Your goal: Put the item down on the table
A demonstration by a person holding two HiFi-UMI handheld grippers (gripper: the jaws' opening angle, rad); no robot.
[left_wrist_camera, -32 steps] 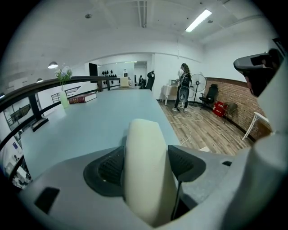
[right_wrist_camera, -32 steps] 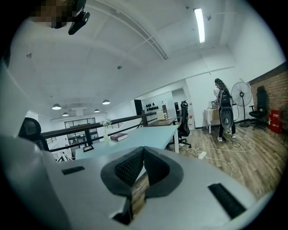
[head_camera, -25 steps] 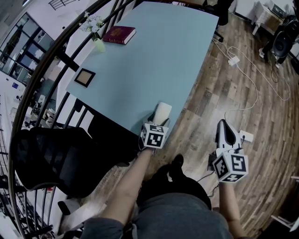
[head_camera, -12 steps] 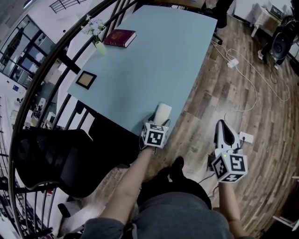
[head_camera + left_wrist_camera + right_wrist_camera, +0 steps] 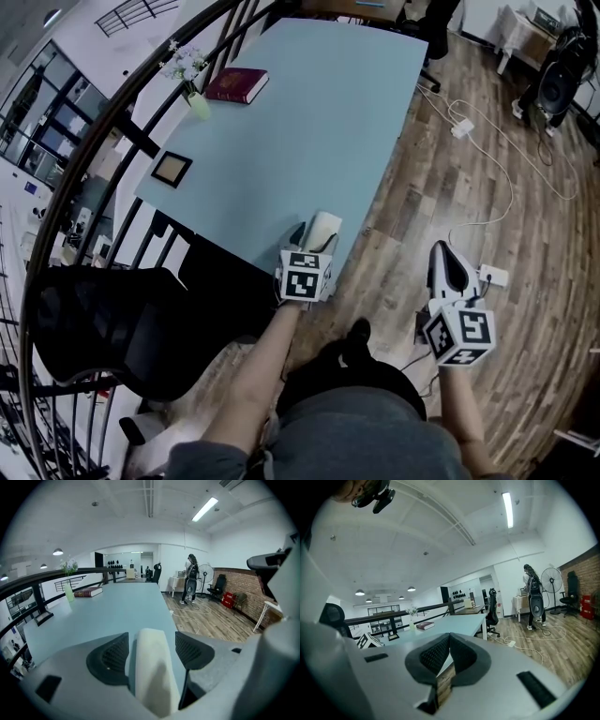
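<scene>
Open-plan loft, wood floor (image 5: 469,187), light blue table (image 5: 309,112). Item: pale roll (image 5: 324,228), at the table's near edge close to its near right corner, gripped between the jaws of the left claw (image 5: 317,240); contact with the tabletop not discernible. Right claw (image 5: 449,265): jaws closed together on nothing, off the table, over the floor. Table's far left corner: red book (image 5: 236,84), vase of flowers (image 5: 194,86). Left edge: small square frame (image 5: 172,170)
</scene>
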